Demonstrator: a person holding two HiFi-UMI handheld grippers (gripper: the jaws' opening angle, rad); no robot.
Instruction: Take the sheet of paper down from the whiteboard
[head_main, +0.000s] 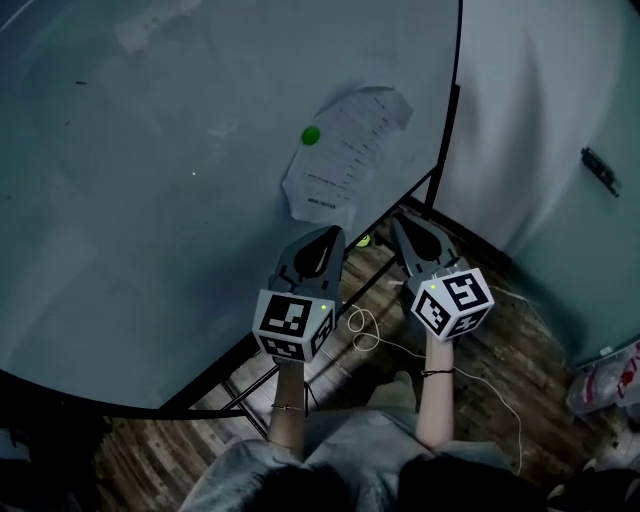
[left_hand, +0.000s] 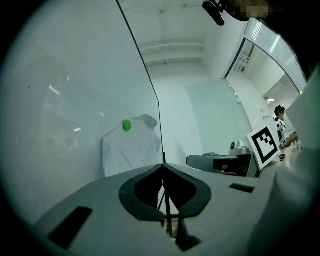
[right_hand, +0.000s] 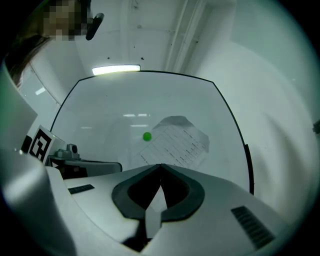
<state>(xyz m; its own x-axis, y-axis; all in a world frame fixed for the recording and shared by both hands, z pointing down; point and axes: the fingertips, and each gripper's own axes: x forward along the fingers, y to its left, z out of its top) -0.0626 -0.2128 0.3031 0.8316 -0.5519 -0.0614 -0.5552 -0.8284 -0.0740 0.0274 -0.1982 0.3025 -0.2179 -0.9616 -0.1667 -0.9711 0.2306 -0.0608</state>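
Note:
A printed sheet of paper (head_main: 345, 155) hangs on the whiteboard (head_main: 150, 200) near its right edge, pinned by a green round magnet (head_main: 311, 135) at its upper left corner. The sheet (left_hand: 132, 148) with the magnet (left_hand: 126, 125) lies ahead of the left gripper; in the right gripper view the sheet (right_hand: 175, 142) and magnet (right_hand: 147, 136) sit straight ahead. My left gripper (head_main: 331, 233) is shut and empty, its tip just below the sheet's lower edge. My right gripper (head_main: 397, 221) is shut and empty too, a little right of the sheet, by the board's edge.
The board's black frame (head_main: 450, 110) and stand legs (head_main: 330, 320) run under both grippers. A white cord (head_main: 400, 350) lies on the wooden floor. A pale wall panel (head_main: 560, 150) stands at the right, with a plastic bag (head_main: 610, 385) at its foot.

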